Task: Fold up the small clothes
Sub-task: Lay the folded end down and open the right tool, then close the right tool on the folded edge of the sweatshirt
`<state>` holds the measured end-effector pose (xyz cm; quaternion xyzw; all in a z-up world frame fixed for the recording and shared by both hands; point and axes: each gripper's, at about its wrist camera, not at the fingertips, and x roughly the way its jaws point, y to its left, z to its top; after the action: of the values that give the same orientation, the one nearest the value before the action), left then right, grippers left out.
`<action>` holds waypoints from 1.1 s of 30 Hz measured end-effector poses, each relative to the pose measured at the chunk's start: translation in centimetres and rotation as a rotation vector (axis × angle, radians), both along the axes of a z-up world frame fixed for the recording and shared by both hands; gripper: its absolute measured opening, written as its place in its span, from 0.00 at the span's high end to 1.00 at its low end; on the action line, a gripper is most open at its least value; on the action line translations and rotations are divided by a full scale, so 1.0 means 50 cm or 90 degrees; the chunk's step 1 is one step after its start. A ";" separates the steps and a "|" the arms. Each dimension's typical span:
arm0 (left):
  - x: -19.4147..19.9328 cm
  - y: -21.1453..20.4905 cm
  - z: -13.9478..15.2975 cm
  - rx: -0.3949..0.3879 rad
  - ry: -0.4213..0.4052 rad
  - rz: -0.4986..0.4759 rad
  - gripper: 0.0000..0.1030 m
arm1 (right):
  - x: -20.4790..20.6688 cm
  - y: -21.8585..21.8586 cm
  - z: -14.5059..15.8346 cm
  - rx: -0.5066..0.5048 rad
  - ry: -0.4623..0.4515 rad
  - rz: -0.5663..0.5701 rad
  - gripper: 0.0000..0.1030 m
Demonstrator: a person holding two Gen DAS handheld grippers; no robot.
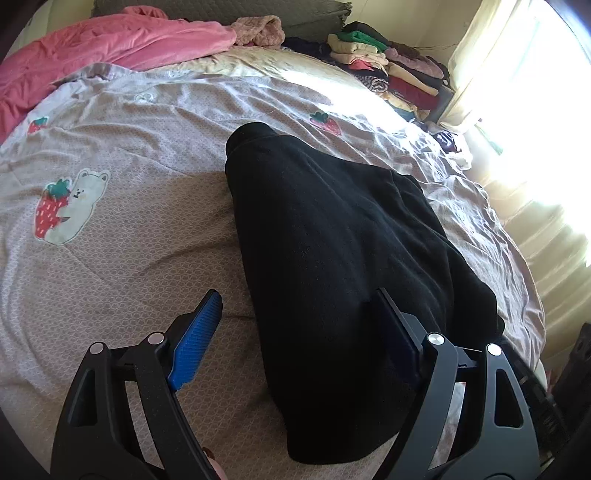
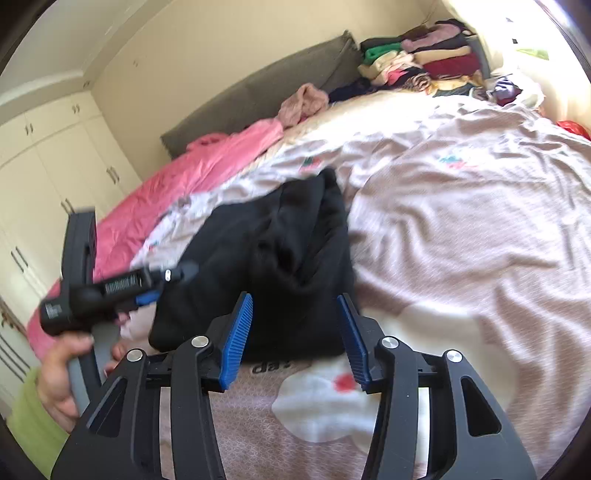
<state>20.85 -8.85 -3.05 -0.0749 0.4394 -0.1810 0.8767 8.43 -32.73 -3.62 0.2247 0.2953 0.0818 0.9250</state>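
Bedroom, bed (image 1: 129, 280) with a pinkish strawberry-and-bear cover as my work surface; sun blows out the window side.

Status on the fold:
- Black garment (image 1: 332, 258) lies on the cover, mid-bed, already doubled into a long narrow shape. Looks like fleece, maybe trousers or a top; can't tell which.
- From the right wrist view the garment's far end is bunched and creased, not flat. Near edge is fairly straight.
- My left hand-held gripper (image 1: 301, 332) is wide, nothing pinched. Its right finger sits over the garment's near corner, its left finger over bare cover. Can't tell if the pad touches the cloth.
- My right hand-held gripper (image 2: 295, 325) is about half open, empty, with the garment's near edge just ahead of the tips.
- My left hand (image 2: 62, 376) and its tool show at the left of the right view, blurred.

Judgement: lengthwise fold done, both jaws off the cloth. Left to do: probably one cross fold to make it compact, smooth the bunched end, then move it to the folded stack (image 1: 388, 62) at the head of the bed. Pink blanket (image 1: 92, 51) and a fuzzy pink item (image 1: 258, 31) sit back there too.
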 end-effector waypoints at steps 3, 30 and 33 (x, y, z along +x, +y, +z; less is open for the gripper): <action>-0.010 0.001 0.003 0.003 -0.007 -0.001 0.28 | 0.012 -0.017 0.022 0.019 -0.005 -0.001 0.48; -0.044 0.006 0.014 0.025 -0.029 -0.025 0.27 | 0.308 -0.002 0.007 -0.072 0.155 0.042 0.41; -0.049 0.002 0.015 0.027 -0.032 -0.028 0.27 | 0.317 -0.002 -0.004 -0.062 0.164 0.051 0.73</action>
<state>18.40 -8.74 -2.32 -0.0419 0.4227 -0.1925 0.8846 24.26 -32.83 -3.83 0.1760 0.4236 0.0747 0.8854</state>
